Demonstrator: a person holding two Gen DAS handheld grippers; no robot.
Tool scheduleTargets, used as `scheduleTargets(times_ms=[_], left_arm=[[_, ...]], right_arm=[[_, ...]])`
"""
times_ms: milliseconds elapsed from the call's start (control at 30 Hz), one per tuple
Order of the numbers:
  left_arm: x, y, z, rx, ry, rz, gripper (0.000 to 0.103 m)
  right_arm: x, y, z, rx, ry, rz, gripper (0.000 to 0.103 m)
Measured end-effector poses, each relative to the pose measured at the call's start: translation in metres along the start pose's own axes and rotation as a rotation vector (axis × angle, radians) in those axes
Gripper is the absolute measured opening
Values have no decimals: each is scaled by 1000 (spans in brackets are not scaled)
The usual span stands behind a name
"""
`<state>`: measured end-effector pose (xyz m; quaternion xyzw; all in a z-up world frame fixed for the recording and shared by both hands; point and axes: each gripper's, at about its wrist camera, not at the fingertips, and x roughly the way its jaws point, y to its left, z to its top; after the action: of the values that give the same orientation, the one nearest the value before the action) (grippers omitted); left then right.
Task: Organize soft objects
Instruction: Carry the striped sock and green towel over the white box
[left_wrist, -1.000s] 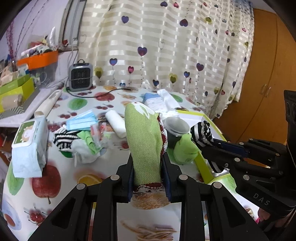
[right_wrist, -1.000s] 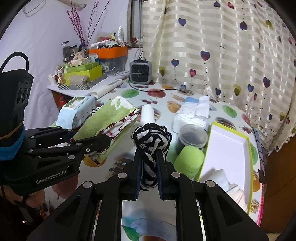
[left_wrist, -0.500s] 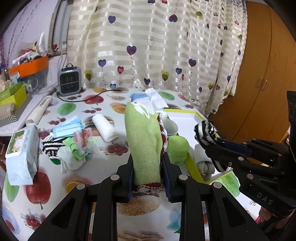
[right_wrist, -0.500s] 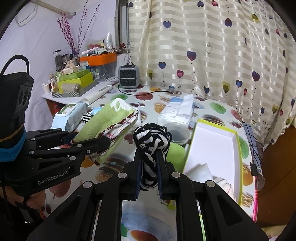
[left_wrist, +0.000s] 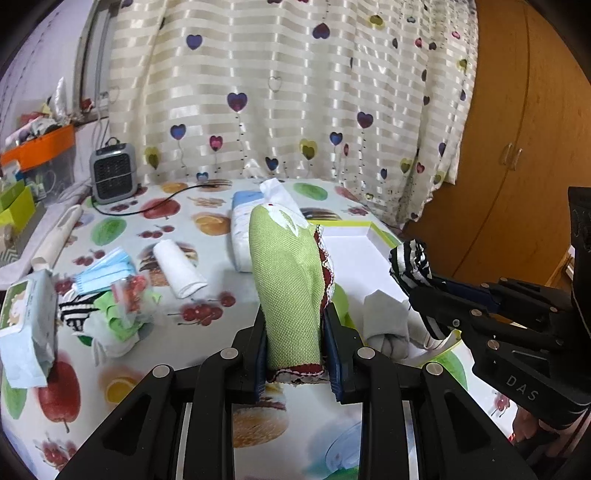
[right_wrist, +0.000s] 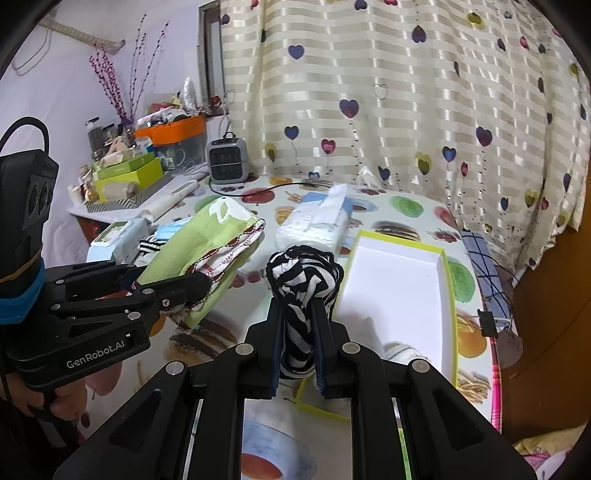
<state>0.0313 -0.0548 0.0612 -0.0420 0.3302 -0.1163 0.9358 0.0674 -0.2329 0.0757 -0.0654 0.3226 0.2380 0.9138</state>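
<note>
We see our black left claw (right_wrist: 177, 291) marked "GenRobot.AI", silver screws, and the right claw (left_wrist: 428, 295) marked "DAS".

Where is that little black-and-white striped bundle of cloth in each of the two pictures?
Left wrist view: the striped bundle is at the right, pinched by the right gripper over the white tray.
Right wrist view: the same bundle is in the centre, clamped in the gripper's own fingers.
Shared landmark: the small grey heater at the table's far edge before the curtain.
</note>
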Motion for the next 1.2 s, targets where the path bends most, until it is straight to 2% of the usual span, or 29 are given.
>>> scheduleTargets(times_ms=[367, 700, 1033, 1100, 1200], left_arm=[[18, -14, 11, 15, 12, -25, 25], [33, -26, 16, 31, 27, -48, 25], [38, -28, 18, 34, 35, -52, 25], [41, -30, 18, 37, 39, -54, 25], [45, -33, 18, 44, 45, -59, 25]], right_arm=[[1, -41, -5, 82, -3, -59, 15], [21, -77, -12, 153, 36, -94, 15], [57, -94, -14, 190, 99, -69, 16], [65, -95, -17, 194, 120, -63, 17], [70, -95, -20, 189, 134, -56, 27]])
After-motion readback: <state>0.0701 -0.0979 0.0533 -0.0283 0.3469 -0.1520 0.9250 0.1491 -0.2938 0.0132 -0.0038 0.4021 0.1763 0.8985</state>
